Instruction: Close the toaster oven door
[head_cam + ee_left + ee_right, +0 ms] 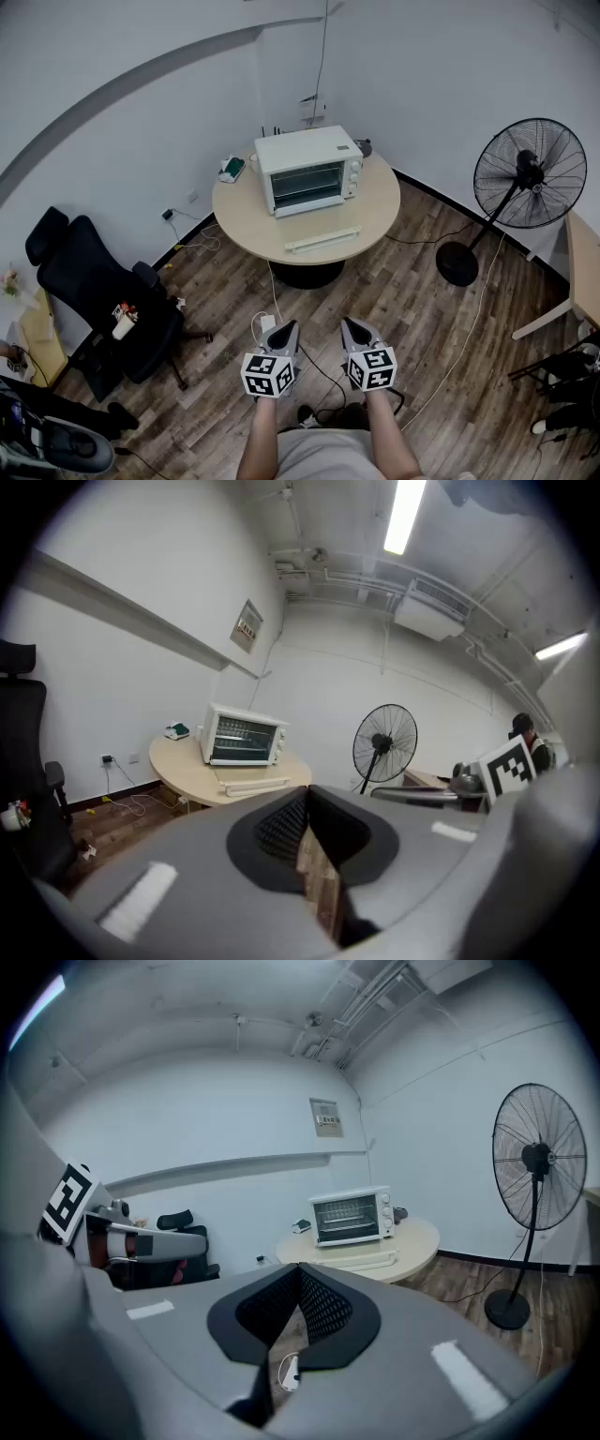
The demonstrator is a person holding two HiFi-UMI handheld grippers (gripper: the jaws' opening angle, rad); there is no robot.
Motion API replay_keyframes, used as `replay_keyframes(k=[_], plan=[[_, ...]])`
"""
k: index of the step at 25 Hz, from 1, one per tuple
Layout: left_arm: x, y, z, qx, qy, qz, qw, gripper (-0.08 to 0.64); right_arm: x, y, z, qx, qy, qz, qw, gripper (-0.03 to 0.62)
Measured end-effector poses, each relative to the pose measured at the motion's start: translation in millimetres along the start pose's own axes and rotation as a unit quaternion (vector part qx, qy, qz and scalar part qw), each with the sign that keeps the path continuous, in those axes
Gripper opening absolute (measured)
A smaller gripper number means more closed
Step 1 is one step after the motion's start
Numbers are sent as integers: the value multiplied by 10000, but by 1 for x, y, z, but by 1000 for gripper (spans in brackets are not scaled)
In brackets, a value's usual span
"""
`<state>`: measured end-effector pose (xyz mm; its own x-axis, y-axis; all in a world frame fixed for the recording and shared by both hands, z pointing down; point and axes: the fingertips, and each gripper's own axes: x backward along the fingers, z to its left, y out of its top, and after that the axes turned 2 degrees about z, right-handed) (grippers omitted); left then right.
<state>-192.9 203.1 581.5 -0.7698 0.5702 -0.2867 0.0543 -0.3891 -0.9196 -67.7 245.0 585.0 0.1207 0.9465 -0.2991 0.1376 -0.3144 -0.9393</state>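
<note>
A white toaster oven (pixel 307 171) stands at the back of a round beige table (pixel 377 217). Its glass door (pixel 307 186) sits upright against the front and looks closed. The oven also shows in the left gripper view (pixel 244 735) and the right gripper view (pixel 351 1215), small and far off. My left gripper (pixel 289 326) and right gripper (pixel 349 323) hang side by side over the wooden floor, close to my body and well short of the table. Both are shut with nothing between the jaws (pixel 307 794) (pixel 300 1269).
A long white bar (pixel 322 240) lies on the table in front of the oven, and a small green and white object (pixel 232 168) sits at its back left. A black standing fan (pixel 525 178) is right, a black office chair (pixel 94 281) left. Cables (pixel 272 309) trail across the floor.
</note>
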Motion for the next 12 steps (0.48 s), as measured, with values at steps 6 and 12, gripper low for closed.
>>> replay_keyframes(k=[6,12], plan=[[-3,3,7,23,23,-24,10000,58,-8,2,5,55,57,-5,10000,0],[-4,4,13,66,22,2,10000,58,-15,6,10,188,59,-21,9998,0]])
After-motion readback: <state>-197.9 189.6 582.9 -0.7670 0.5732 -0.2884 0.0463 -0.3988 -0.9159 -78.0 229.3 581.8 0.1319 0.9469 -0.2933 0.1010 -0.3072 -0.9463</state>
